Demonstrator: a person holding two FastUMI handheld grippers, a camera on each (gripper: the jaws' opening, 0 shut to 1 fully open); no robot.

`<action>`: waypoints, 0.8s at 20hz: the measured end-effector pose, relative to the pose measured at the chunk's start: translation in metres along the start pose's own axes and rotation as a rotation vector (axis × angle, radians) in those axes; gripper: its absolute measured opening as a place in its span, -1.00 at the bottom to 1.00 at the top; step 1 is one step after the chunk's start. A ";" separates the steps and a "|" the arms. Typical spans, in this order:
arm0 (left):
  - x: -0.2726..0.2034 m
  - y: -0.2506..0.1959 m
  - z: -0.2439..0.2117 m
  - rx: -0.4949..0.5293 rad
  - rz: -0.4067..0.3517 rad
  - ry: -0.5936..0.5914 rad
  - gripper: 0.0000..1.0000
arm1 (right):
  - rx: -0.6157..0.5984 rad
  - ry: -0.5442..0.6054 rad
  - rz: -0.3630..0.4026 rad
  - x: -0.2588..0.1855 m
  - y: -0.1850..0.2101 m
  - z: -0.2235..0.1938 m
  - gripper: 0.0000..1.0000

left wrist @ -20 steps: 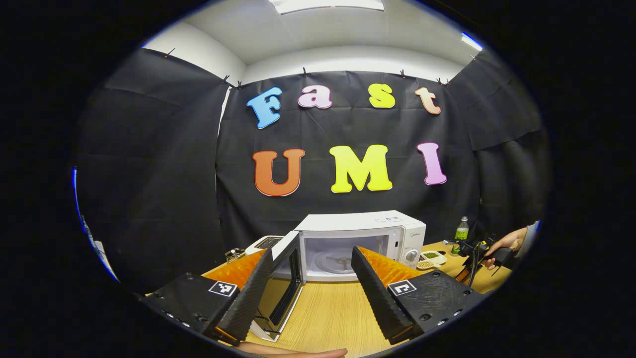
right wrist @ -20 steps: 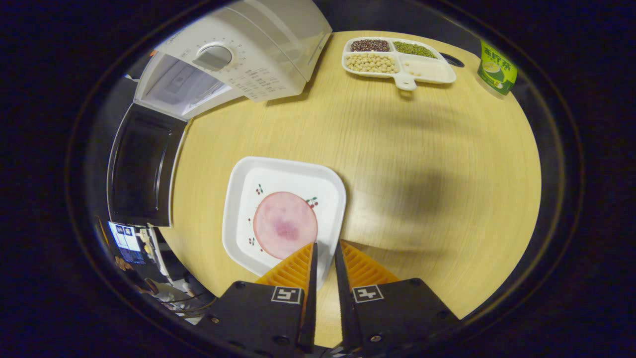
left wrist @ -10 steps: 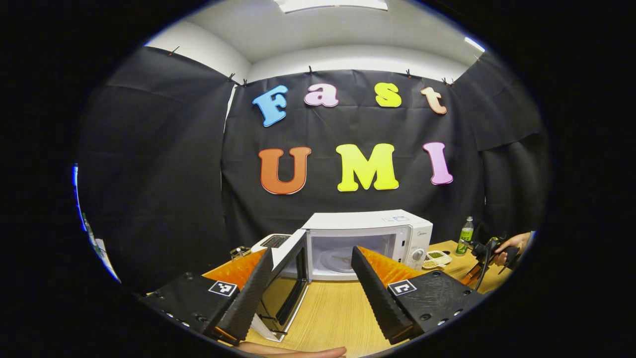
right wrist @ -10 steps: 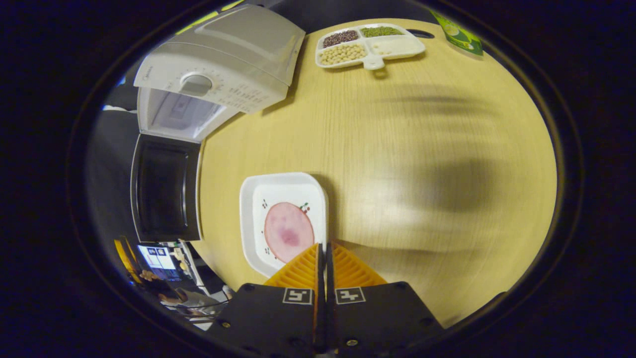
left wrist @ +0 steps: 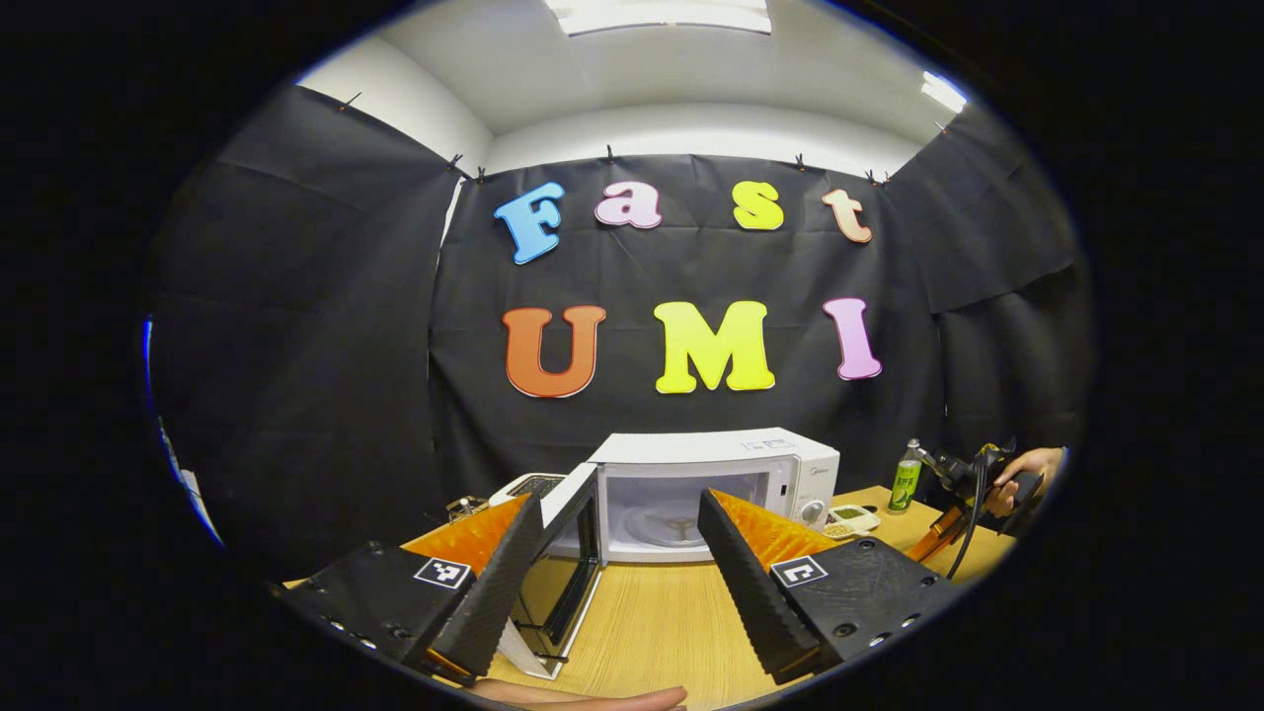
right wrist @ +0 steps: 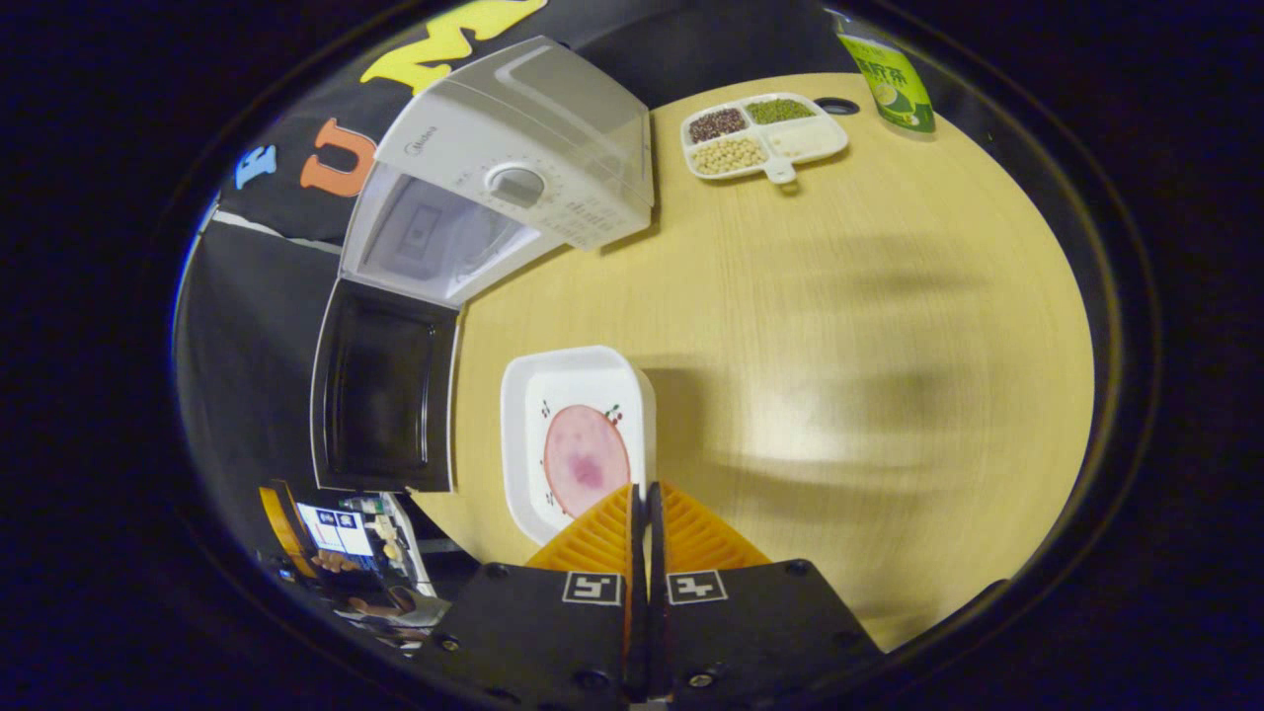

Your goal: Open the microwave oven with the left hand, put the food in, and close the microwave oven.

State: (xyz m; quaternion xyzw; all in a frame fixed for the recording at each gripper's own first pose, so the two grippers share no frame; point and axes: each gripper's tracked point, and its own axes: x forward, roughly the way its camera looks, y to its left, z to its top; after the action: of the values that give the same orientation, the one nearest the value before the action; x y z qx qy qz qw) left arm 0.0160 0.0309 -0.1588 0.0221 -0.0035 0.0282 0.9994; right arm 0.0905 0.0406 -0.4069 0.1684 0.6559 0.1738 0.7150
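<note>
The white microwave [left wrist: 711, 449] stands at the back of the wooden table with its door [left wrist: 573, 563] swung open to the left. My left gripper [left wrist: 620, 504] hangs open in front of the oven's mouth, holding nothing. In the right gripper view, the microwave [right wrist: 523, 128] and its open door [right wrist: 380, 400] lie at upper left. A white square plate [right wrist: 563, 395] carries a round pink slice of ham [right wrist: 583, 459]. My right gripper [right wrist: 647, 491] is shut on the plate's near rim. The plate casts a shadow beside it and seems raised. The right gripper [left wrist: 953, 513] also appears far right, held by a hand [left wrist: 1022, 474].
A divided white dish [right wrist: 765, 138] of beans and grains sits right of the microwave, with a green bottle [right wrist: 884, 84] beyond it. A white toaster-like appliance [left wrist: 528, 486] stands behind the open door. The table [right wrist: 839, 326] is bare wood on its right half.
My right gripper closed on the plate's rim, and the plate has shifted with it toward the open microwave. The left gripper stays open and has barely moved.
</note>
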 end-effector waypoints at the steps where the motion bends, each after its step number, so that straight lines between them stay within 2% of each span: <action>1: -0.003 0.006 -0.001 0.010 0.012 -0.002 0.89 | 0.006 -0.016 0.009 0.001 0.011 0.000 -0.92; 4: -0.007 0.024 -0.004 0.016 0.050 -0.012 0.88 | 0.027 -0.063 0.024 0.015 0.046 0.002 -0.93; 8: -0.010 0.045 -0.013 -0.016 0.064 0.008 0.89 | 0.053 -0.137 0.043 0.046 0.095 0.014 -0.88; 13: -0.017 0.080 -0.023 -0.006 0.106 0.018 0.89 | 0.125 -0.204 0.160 0.101 0.176 0.026 -0.87; 16: -0.018 0.090 -0.029 -0.021 0.108 0.034 0.88 | 0.136 -0.292 0.225 0.126 0.214 0.047 -0.87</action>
State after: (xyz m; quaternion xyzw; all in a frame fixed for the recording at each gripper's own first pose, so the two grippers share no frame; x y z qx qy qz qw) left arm -0.0066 0.1208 -0.1841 0.0112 0.0122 0.0822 0.9965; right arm 0.1416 0.2878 -0.4132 0.3120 0.5323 0.1816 0.7657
